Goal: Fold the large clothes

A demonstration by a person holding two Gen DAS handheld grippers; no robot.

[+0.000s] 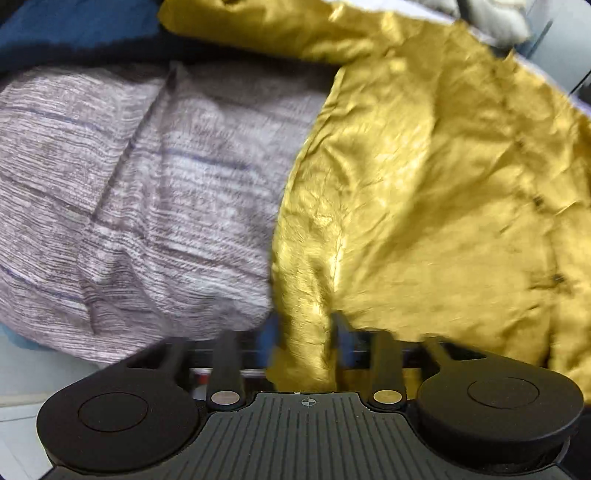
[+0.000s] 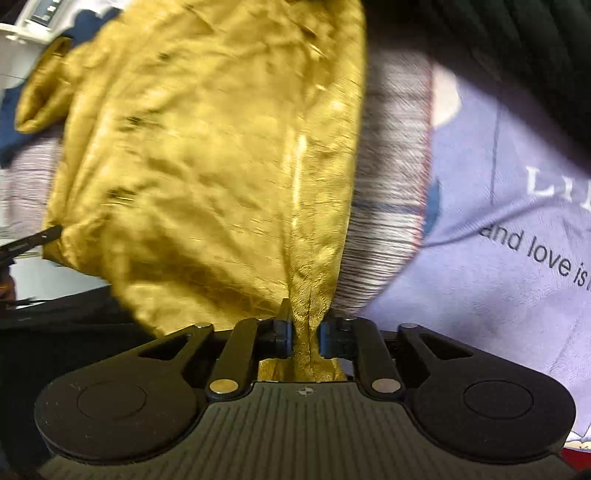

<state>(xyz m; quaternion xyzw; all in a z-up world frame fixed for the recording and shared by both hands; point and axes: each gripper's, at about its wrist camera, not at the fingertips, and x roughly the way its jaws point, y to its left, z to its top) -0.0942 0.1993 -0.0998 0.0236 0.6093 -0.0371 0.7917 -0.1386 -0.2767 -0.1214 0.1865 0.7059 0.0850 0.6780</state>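
A shiny mustard-yellow garment point(image 1: 424, 177) fills the right half of the left wrist view and the upper left of the right wrist view point(image 2: 207, 147). My left gripper point(image 1: 306, 343) is shut on a bunched edge of it, the cloth hanging between the jaws. My right gripper point(image 2: 304, 332) is shut on another gathered edge of the same garment, which stretches away from the jaws. The tip of the left gripper point(image 2: 33, 240) shows at the far left of the right wrist view, at the garment's other edge. Both views are motion-blurred.
A grey-striped knitted cloth point(image 1: 140, 192) lies under the yellow garment, also in the right wrist view point(image 2: 388, 184). A lilac T-shirt with printed text point(image 2: 498, 240) lies to the right. Dark blue fabric point(image 1: 74, 26) lies at the far side. Black cloth point(image 2: 498, 44) is at the top right.
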